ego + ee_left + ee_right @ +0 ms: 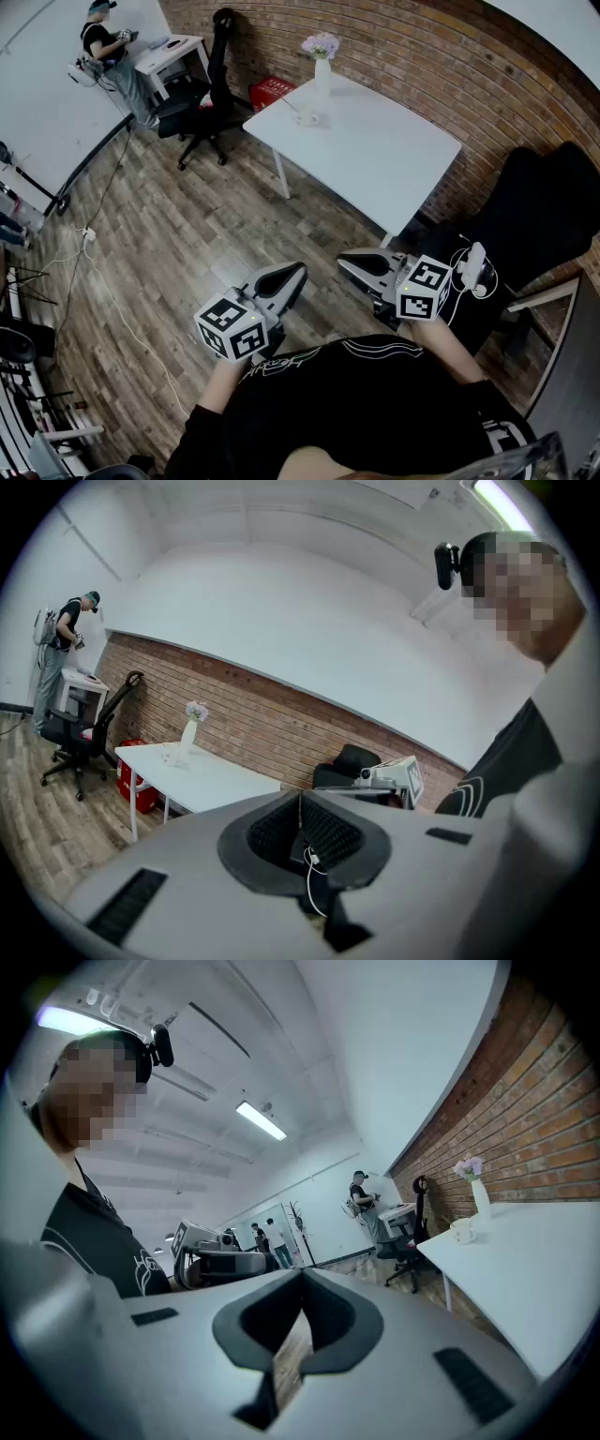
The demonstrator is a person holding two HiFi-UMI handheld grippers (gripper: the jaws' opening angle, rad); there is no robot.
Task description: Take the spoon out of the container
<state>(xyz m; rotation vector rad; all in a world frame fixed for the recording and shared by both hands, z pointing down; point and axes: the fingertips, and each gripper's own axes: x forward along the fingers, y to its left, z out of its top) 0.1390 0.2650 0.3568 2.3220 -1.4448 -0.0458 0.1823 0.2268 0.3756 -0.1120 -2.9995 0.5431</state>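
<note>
A white table (375,155) stands ahead by the brick wall. On its far corner sit a small white cup-like container (310,118) and a white vase (322,73) of flowers. The spoon is too small to make out. My left gripper (292,272) and right gripper (347,259) are held close to my body over the wooden floor, well short of the table. Both are shut with nothing in them. The left gripper view has its closed jaws (300,799) tilted up towards the vase (190,731). The right gripper (302,1274) view catches the container (462,1230) on the table.
A black office chair (202,98) and a red crate (272,91) stand left of the table. A large black chair (534,225) is at my right. A person (108,52) works at a desk (173,49) far left. Cables (89,234) trail on the floor.
</note>
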